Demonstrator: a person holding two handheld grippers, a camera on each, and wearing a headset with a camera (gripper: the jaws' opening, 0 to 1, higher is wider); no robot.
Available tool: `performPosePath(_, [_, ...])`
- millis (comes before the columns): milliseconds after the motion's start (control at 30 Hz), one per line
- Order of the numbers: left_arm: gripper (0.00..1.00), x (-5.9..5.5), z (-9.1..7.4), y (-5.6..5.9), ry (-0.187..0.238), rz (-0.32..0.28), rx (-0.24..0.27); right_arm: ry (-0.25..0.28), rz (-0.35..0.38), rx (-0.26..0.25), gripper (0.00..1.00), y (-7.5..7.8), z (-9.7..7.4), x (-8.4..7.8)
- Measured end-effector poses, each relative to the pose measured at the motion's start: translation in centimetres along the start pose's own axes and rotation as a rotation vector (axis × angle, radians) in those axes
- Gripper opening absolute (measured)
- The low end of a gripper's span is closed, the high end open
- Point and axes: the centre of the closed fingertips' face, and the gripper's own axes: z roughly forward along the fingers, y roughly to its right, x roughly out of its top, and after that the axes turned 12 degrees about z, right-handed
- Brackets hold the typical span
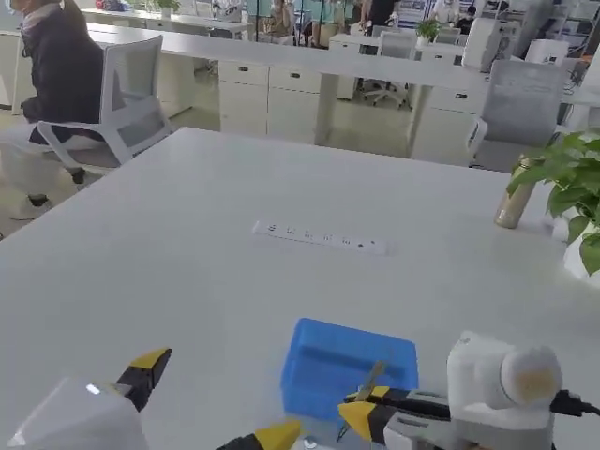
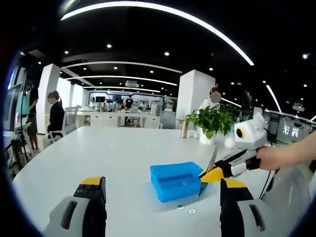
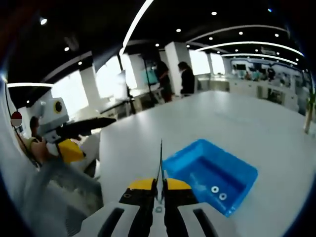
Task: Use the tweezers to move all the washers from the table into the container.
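Observation:
A blue container (image 1: 347, 361) sits on the white table near its front edge. My right gripper (image 1: 363, 412) is shut on the tweezers (image 1: 367, 382), just right of the container's front corner. In the right gripper view the tweezers (image 3: 161, 155) stick out thin from the closed jaws of my right gripper (image 3: 159, 183), beside the container (image 3: 197, 163), which holds two washers (image 3: 215, 189). Two washers (image 2: 180, 207) lie on the table in front of the container (image 2: 170, 187). My left gripper (image 2: 163, 181) is open and empty, left of the container. Whether the tweezer tips hold anything is too small to tell.
A white power strip (image 1: 319, 237) lies mid-table. A potted plant (image 1: 562, 187) and a metallic cup (image 1: 514, 202) stand at the right edge. A person sits on a white chair (image 1: 127, 103) beyond the far left corner. Desks and chairs stand behind the table.

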Motion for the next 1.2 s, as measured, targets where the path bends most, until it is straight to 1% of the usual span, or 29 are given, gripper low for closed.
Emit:
performPosePath(67, [0.97, 0.0, 0.1, 0.5, 0.002, 0.004, -0.026, 0.012, 0.018, -0.007, 0.03, 0.0, -0.1, 0.9])
performPosePath(200, [0.96, 0.0, 0.0, 1.0, -0.001, 0.030, -0.051, 0.056, 0.029, -0.057, 0.03, 1.1, 0.1, 3.2])
performPosePath(267, [0.96, 0.2, 0.0, 1.3, 0.014, 0.027, -0.065, 0.056, 0.033, -0.089, 0.03, 2.0, 0.5, 3.9])
performPosePath(333, [0.96, 0.4, 0.0, 1.3, 0.026, 0.011, -0.072, 0.049, 0.072, -0.120, 0.03, 3.4, 1.0, 4.3])
performPosePath(367, [0.96, 0.4, 0.0, 1.2, 0.027, 0.007, -0.072, 0.049, 0.084, -0.131, 0.03, 3.8, 1.2, 4.5])
performPosePath(400, [0.95, 0.4, 0.0, 1.2, 0.027, 0.003, -0.073, 0.049, 0.085, -0.138, 0.03, 4.1, 1.5, 4.7])
performPosePath(433, [0.95, 0.3, 0.0, 1.1, 0.024, 0.000, -0.070, 0.041, 0.083, -0.147, 0.03, 4.8, 2.0, 4.7])
performPosePath(500, [0.94, 0.2, 0.1, 1.0, 0.020, -0.002, -0.065, 0.016, 0.115, -0.185, 0.03, 6.2, 2.6, 4.4])
performPosePath(567, [0.94, -0.1, 0.2, 0.9, 0.006, -0.008, -0.068, -0.001, 0.122, -0.195, 0.03, 6.8, 3.2, 4.1])
performPosePath(667, [0.93, -0.3, 0.3, 1.2, 0.001, -0.022, -0.089, -0.026, 0.124, -0.196, 0.03, 7.2, 4.1, 3.5])
performPosePath(733, [0.92, -0.3, 0.3, 1.3, 0.000, -0.021, -0.091, -0.052, 0.115, -0.193, 0.03, 7.5, 4.7, 3.1])
performPosePath(800, [0.92, -0.5, 0.4, 1.2, -0.007, -0.019, -0.090, -0.070, 0.108, -0.203, 0.03, 8.0, 5.1, 2.7])
performPosePath(933, [0.92, -0.9, 0.4, 1.1, -0.028, -0.023, -0.086, -0.084, 0.103, -0.206, 0.03, 8.1, 5.7, 2.2])
performPosePath(1033, [0.91, -1.0, 0.4, 1.1, -0.034, -0.028, -0.088, -0.095, 0.098, -0.214, 0.03, 8.5, 6.2, 1.8])
performPosePath(1200, [0.90, -1.3, 0.5, 1.7, -0.053, -0.012, -0.112, -0.115, 0.069, -0.238, 0.03, 9.0, 6.2, 1.3])
